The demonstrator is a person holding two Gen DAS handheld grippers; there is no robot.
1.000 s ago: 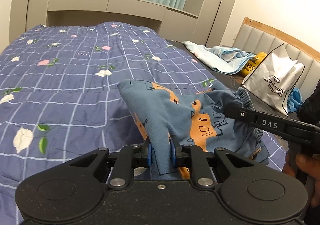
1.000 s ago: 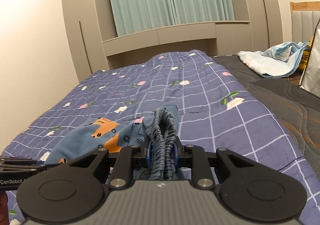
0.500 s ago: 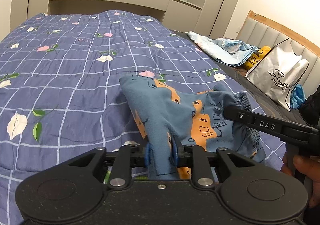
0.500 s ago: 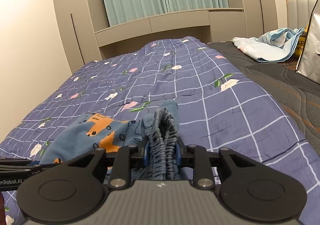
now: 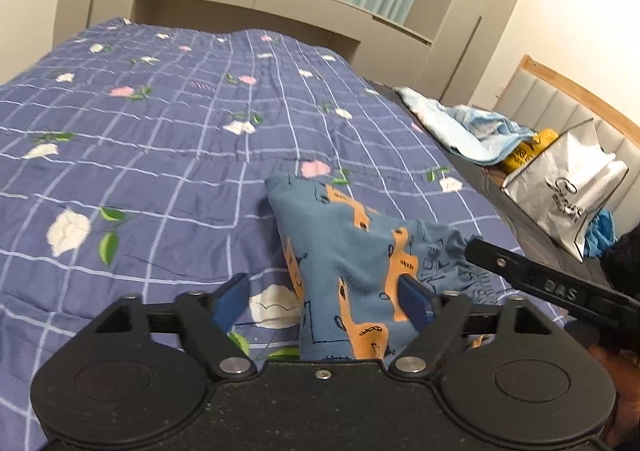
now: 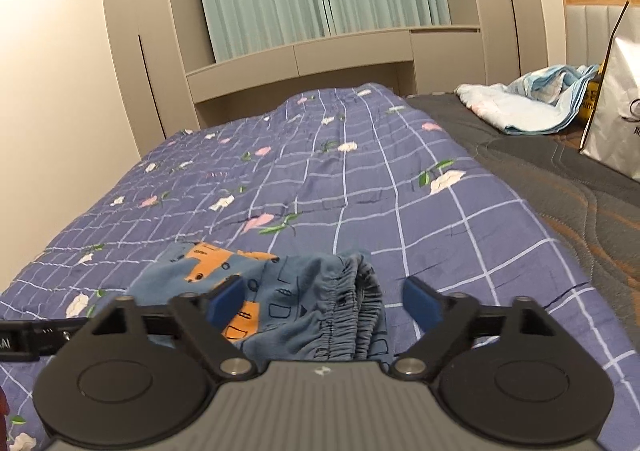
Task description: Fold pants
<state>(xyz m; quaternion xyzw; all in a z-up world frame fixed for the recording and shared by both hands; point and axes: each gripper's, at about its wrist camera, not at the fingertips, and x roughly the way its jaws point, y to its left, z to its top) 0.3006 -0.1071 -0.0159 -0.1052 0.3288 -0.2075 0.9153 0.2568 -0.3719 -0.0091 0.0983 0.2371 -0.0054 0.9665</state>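
1. My left gripper [image 5: 322, 301] has its jaws spread wide; they have just been opening, and the blue pads press on nothing
2. The pants [image 5: 352, 263], blue with orange print, lie bunched on the quilt [image 5: 160, 155] directly ahead of my left gripper; a fold of them rises between its jaws, close against the right-hand pad and apart from the left-hand one
3. My right gripper [image 6: 326, 301] is likewise spread, its jaws having just been opening, and it clamps nothing
4. The gathered elastic waistband [image 6: 364, 303] sits between the jaws of my right gripper, nearer the right-hand pad, touching neither that I can confirm
5. From my left gripper, the right gripper's black finger lies ahead and to the right, at the waistband end of the pants
6. A white bag [image 5: 568, 187] stands well to the right of my left gripper, past the quilt's edge
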